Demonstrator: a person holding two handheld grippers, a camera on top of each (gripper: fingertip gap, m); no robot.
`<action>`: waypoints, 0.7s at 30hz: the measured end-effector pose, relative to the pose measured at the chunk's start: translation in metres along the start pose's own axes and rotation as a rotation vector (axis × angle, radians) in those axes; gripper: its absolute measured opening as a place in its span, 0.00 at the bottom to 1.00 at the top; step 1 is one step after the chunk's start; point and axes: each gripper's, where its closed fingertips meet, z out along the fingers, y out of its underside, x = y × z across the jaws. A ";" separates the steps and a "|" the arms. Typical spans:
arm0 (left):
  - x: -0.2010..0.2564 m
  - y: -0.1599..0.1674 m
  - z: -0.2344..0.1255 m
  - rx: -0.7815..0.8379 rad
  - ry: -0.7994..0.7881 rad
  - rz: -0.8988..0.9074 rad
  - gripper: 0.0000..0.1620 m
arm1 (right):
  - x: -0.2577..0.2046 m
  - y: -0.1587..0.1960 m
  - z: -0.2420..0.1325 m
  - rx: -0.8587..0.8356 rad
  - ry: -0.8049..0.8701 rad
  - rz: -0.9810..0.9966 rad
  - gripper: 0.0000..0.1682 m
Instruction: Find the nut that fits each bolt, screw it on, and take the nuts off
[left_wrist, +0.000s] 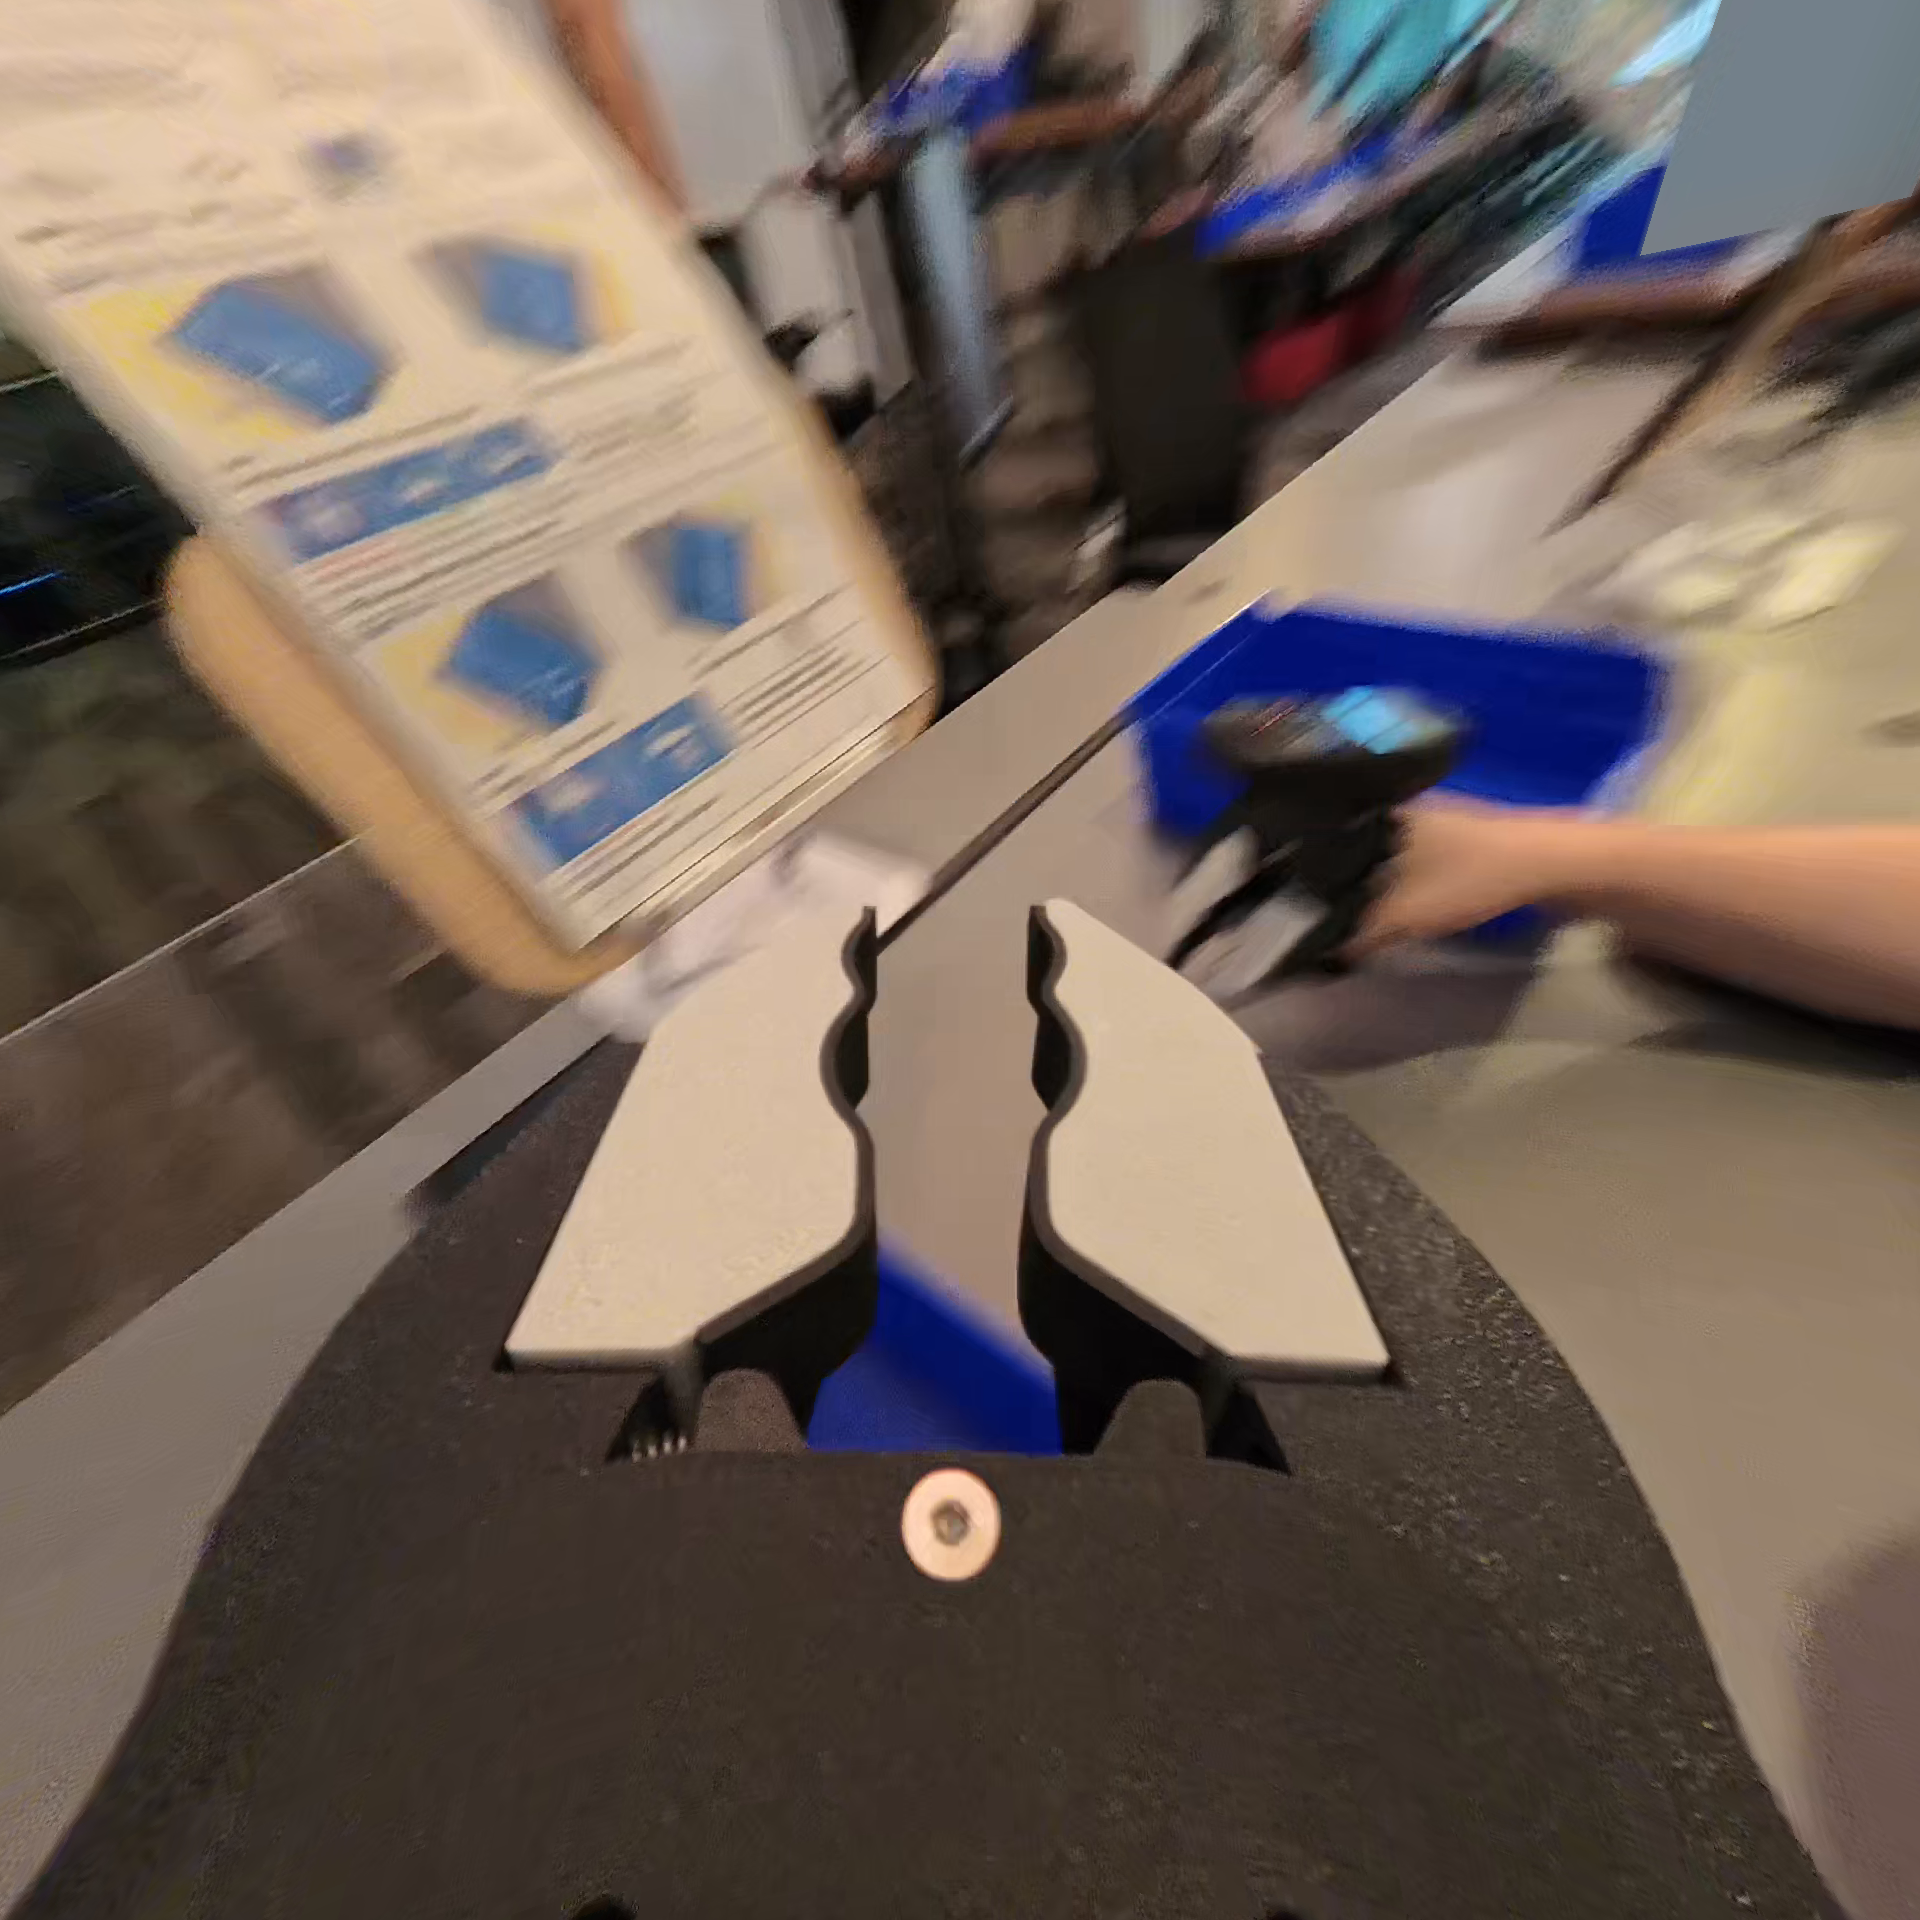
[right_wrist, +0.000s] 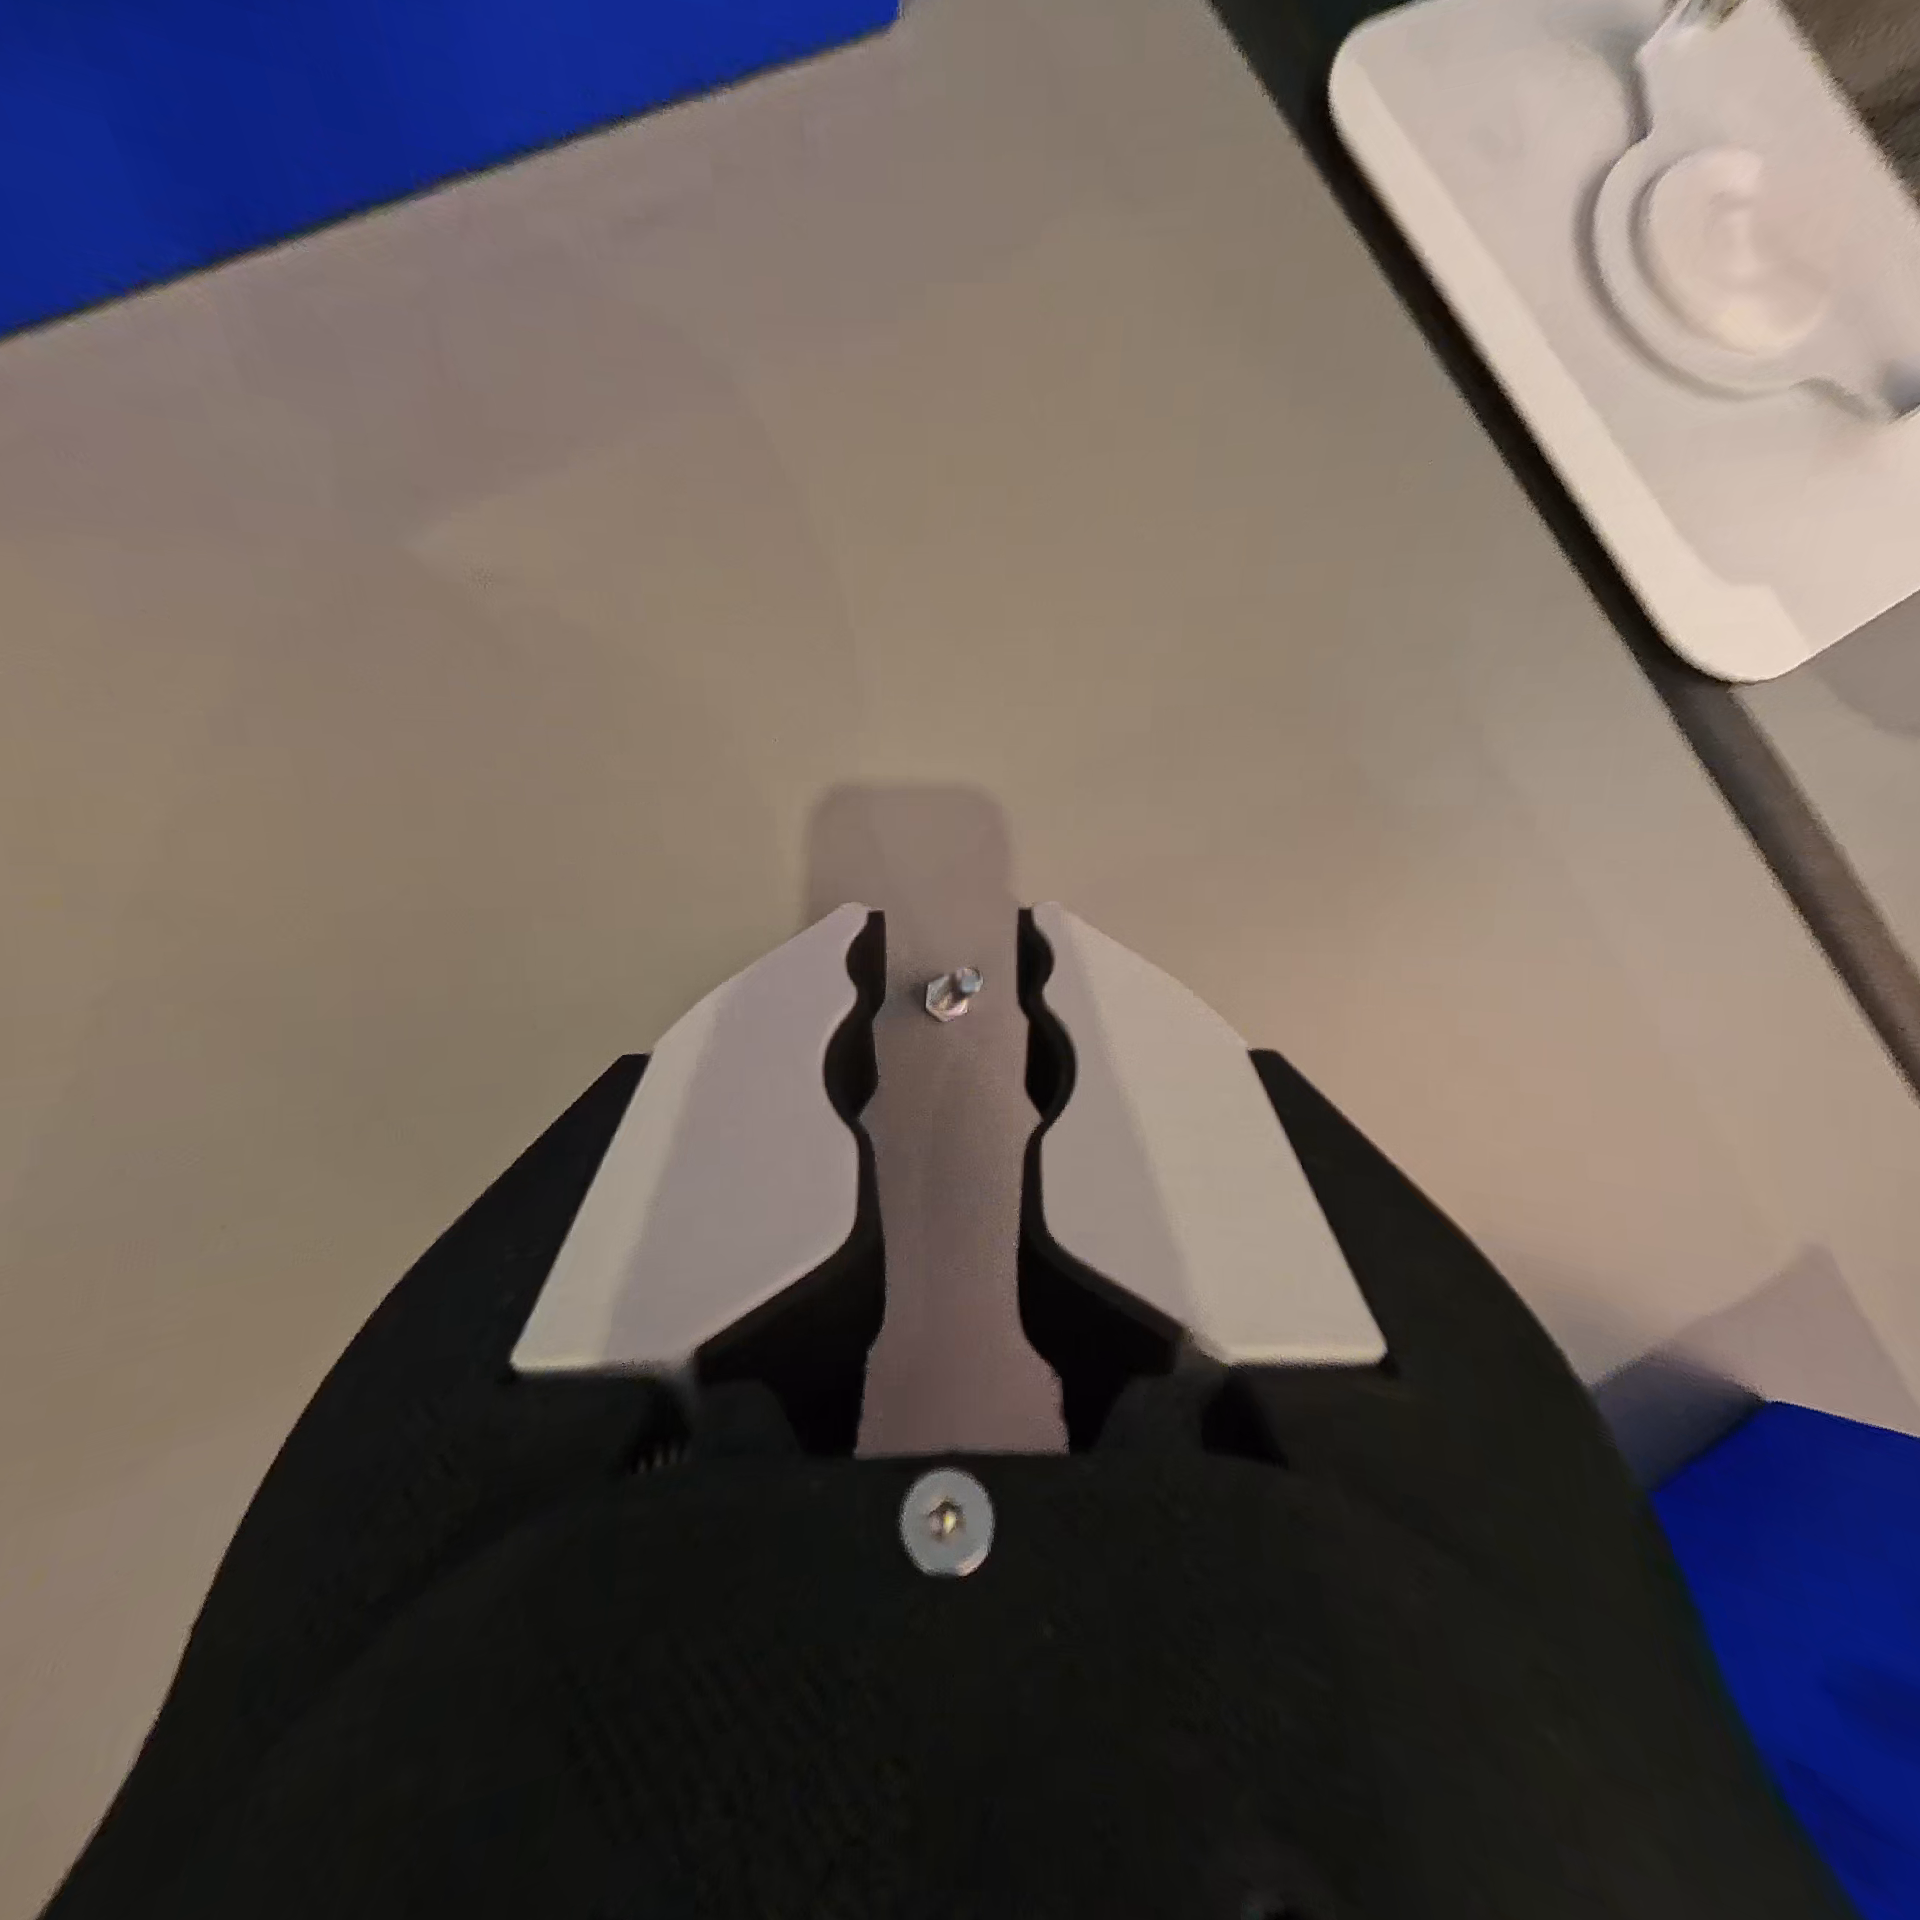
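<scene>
Motion blur covers most of the left wrist view. At its far left a board (left_wrist: 436, 499) with blue panels is seen tilted over a grey table (left_wrist: 1507, 1247). In the middle the left gripper (left_wrist: 951, 935) is held above the table, its jaws apart with nothing between them. To the right, the other gripper is seen in a hand (left_wrist: 1455, 883) before a blue bin (left_wrist: 1455, 707). In the right wrist view, the right gripper (right_wrist: 956, 925) is spread open around a small bolt (right_wrist: 951, 995) lying on the table, untouched. A white tray (right_wrist: 1662, 312) is seen at upper right.
</scene>
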 end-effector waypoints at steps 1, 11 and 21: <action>-0.023 0.017 -0.009 -0.100 -0.136 0.039 0.15 | 0.000 -0.005 -0.005 0.017 0.009 -0.009 0.15; -0.083 0.194 -0.034 -0.886 -0.304 -0.364 0.06 | -0.002 -0.032 -0.036 0.110 0.059 -0.061 0.18; -0.083 0.295 -0.036 -1.266 -0.376 -0.719 0.14 | -0.002 -0.028 -0.032 0.074 0.069 -0.100 0.20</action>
